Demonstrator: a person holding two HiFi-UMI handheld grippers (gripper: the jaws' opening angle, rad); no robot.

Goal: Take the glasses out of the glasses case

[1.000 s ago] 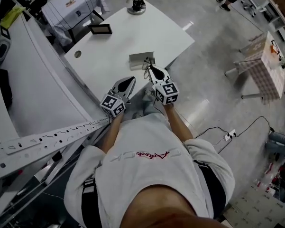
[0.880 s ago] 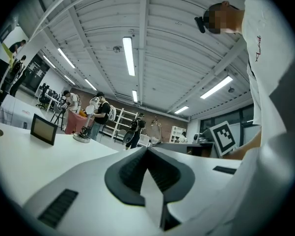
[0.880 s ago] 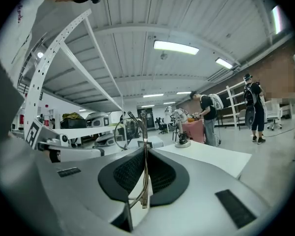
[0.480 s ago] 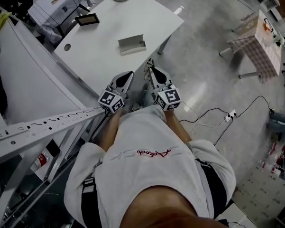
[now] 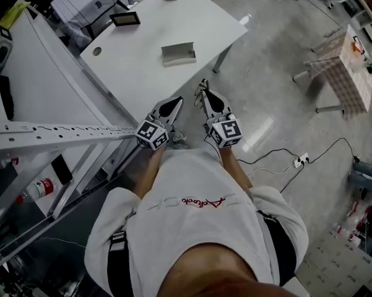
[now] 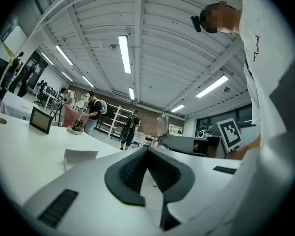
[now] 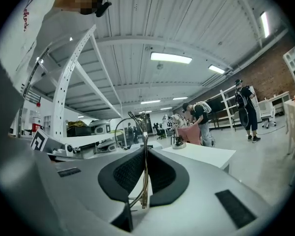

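Glasses out, case left behind: my right hand-held gripper (image 5: pixel 205 96) is clamped on the thin metal frame of the glasses (image 7: pixel 145 178). One wire-rimmed lens stands up past the jaw tips in the right gripper view. From the head view, the pair hangs over the grey floor (image 5: pixel 269 73), well apart from the white surface (image 5: pixel 136 67). The open glasses case (image 5: pixel 178 53) sits there on its own, and I can make out nothing inside it. My left hand-held gripper (image 5: pixel 171 106) rides beside the right one, jaws drawn together on nothing. I judge the removal itself done and this the carry-off step. The next move calls for a steady grip on a slender frame that could twist or slip. It also calls for a gentle set-down on the surface, lenses kept off it, before the right jaws part.
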